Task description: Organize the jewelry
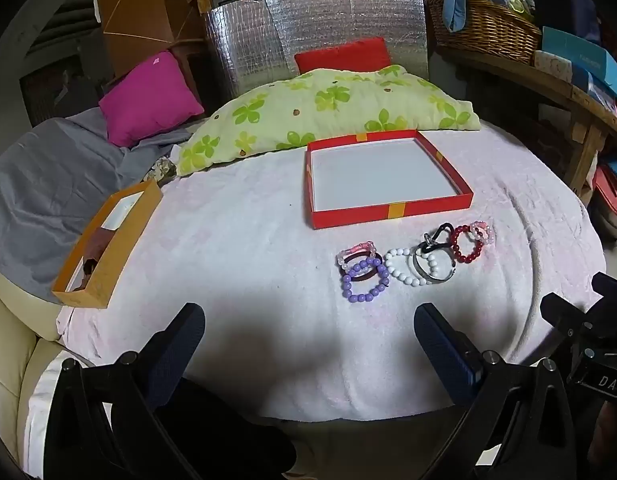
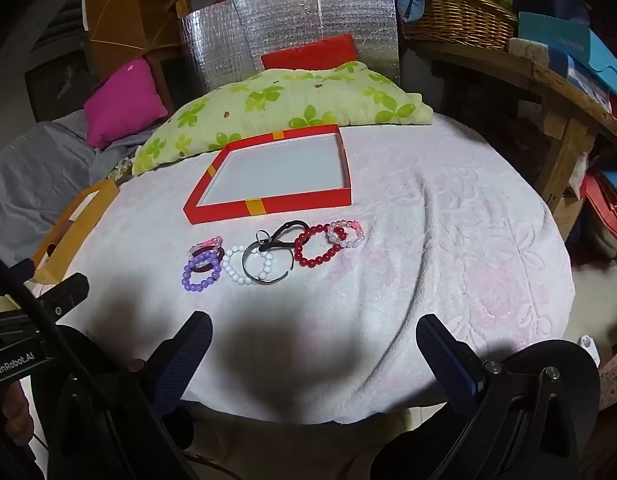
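The left gripper (image 1: 308, 344) was held with its jaws spread as wide as they went, and nothing was caught between them. The right gripper (image 2: 314, 354) was held the same way, wide apart and empty. Both were angled down over the near edge of the white blanket (image 2: 448, 240), well short of the jewelry.

Beyond them, a loose row of bracelets was laid across the blanket. A purple bead bracelet (image 1: 363, 280) was overlapped by a clear pink bracelet (image 1: 356, 250) at the left end. A white bead bracelet (image 1: 408, 268) was crossed by a silver bangle (image 1: 434, 268), and a black clasp (image 1: 438, 236) was tangled just above them. A red bead bracelet (image 1: 466, 246) was touched by a small pale pink bracelet (image 1: 482, 232) at the right end.

Just behind the row, the red tray (image 1: 388, 212) was seen with its white floor bare. An orange box (image 1: 104, 248) was set well apart at the left.

No piece had been placed in the tray, so the task was judged not yet begun; every bracelet was left to be moved.
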`<state>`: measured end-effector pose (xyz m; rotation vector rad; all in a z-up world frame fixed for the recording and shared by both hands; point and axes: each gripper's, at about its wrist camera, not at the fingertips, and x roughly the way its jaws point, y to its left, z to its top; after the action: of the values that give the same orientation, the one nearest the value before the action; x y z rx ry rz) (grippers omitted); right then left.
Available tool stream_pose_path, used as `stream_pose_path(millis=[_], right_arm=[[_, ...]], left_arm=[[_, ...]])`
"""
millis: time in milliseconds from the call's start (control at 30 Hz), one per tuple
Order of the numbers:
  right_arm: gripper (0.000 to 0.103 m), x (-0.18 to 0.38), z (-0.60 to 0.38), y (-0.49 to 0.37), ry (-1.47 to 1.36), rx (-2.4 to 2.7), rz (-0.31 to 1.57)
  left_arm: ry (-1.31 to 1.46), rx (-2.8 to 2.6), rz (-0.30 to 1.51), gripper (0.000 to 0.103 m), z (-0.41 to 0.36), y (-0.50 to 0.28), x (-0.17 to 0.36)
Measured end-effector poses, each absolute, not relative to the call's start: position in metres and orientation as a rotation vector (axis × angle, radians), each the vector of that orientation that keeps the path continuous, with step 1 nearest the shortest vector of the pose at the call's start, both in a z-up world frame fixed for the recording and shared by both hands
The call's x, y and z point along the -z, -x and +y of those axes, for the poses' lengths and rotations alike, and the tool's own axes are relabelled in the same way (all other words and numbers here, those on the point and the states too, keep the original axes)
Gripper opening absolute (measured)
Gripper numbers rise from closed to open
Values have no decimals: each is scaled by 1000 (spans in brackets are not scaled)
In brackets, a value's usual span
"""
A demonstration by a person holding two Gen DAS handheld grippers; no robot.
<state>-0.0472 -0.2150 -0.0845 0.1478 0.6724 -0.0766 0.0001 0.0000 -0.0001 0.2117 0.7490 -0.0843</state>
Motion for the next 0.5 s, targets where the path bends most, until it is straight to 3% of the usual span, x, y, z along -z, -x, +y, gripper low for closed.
stream_pose_path(millis=[500], right_arm=[[103,85,-215,41,-163,80,667]], left_arm=[[-209,88,759,103,0,0,-1]])
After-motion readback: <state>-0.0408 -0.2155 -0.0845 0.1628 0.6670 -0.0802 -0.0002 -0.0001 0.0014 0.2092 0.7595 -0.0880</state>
